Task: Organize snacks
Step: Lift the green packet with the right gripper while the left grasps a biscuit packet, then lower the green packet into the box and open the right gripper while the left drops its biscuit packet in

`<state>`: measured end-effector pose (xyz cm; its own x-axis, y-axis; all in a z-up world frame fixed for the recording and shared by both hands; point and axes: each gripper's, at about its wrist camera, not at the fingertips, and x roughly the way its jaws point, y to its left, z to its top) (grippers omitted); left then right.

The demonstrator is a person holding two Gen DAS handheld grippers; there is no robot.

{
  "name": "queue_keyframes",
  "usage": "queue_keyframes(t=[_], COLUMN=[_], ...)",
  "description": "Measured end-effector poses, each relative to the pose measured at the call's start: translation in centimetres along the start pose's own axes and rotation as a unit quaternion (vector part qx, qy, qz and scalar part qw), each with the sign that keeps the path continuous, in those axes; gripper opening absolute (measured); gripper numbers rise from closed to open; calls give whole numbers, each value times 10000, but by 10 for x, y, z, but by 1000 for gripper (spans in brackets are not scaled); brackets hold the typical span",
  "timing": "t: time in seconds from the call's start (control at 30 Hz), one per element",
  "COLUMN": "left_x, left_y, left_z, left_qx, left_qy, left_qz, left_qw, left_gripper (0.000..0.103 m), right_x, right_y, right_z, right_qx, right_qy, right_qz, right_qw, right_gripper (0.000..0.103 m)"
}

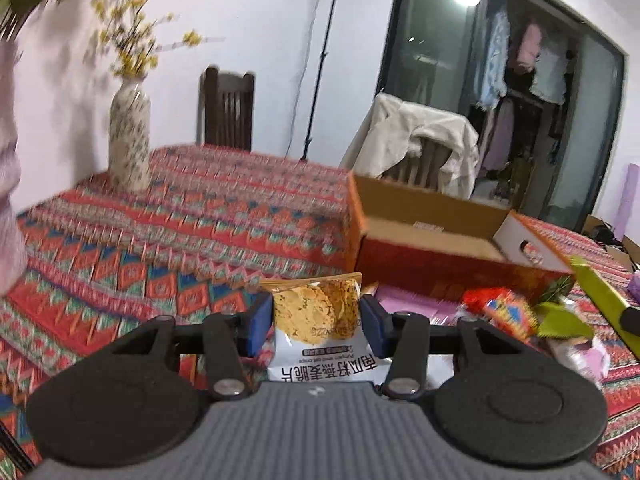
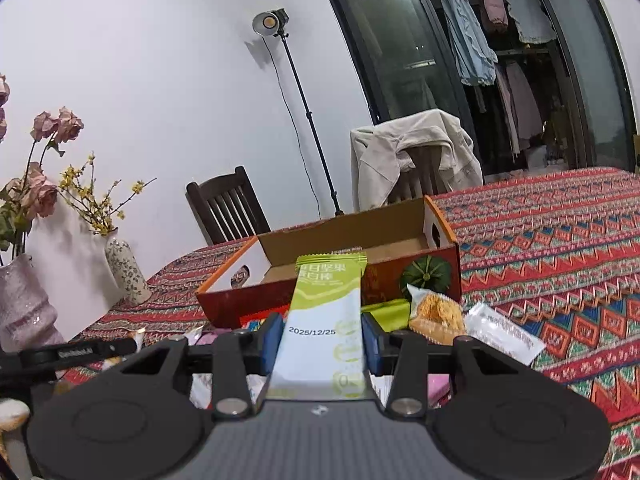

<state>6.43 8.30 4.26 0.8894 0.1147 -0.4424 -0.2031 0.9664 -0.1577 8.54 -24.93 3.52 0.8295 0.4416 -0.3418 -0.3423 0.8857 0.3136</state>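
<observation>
The right gripper (image 2: pixel 323 336) has its fingers clamped on a long glossy green-and-white bar wrapper (image 2: pixel 325 316), long axis pointing forward toward the open cardboard box (image 2: pixel 416 276). The left gripper (image 1: pixel 318 322) pinches a crinkly oat-crisp packet (image 1: pixel 320 320) above the patterned desk (image 1: pixel 160 240).

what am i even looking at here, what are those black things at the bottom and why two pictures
Each picture comes from a camera mounted on a hand-held grasping tool; a person holds one in each hand. The black parts are the tool's own body and two fingers. The left tool is shut on a cracker packet. The right tool is shut on a green and white snack bar. Ahead, on a patterned tablecloth, stands an open cardboard box, with more loose snack packets in front of it. Flower vases stand further left.
</observation>
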Motion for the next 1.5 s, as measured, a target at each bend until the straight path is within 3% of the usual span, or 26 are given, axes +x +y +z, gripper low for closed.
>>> queue_keyframes(t=[0.27,0.7,0.97,1.23,1.3,1.37,1.43,1.5], left_x=[11,92,151,164,162,160,155,150], left_y=[-43,-108,-108,-108,-106,-103,-102,-103], left_z=[43,94,89,76,74,72,72,71], left_qx=[426,426,272,449,405,337,309,353], left_qy=[-388,-355,-257,-325,-325,-399,-552,-665], left_qz=[-324,-411,-112,-257,-317,-346,-336,-332], left_qw=[9978,9976,9992,9981,9981,9980,9974,9966], left_gripper=[49,49,49,50,56,80,88,98], right_x=[17,112,172,184,184,182,182,180], right_y=[8,0,-23,-35,-36,-37,-37,-36], right_z=[34,99,93,79,77,75,76,76], right_qx=[-293,-465,-192,-310,-318,-320,-308,-324], right_qy=[-216,-1,258,354,368,385,350,308], right_qz=[-121,-574,-724,-603,-584,-570,-573,-573], right_qw=[9993,9973,9969,9971,9971,9971,9973,9974], right_gripper=[41,41,41,41,42,55,79,84])
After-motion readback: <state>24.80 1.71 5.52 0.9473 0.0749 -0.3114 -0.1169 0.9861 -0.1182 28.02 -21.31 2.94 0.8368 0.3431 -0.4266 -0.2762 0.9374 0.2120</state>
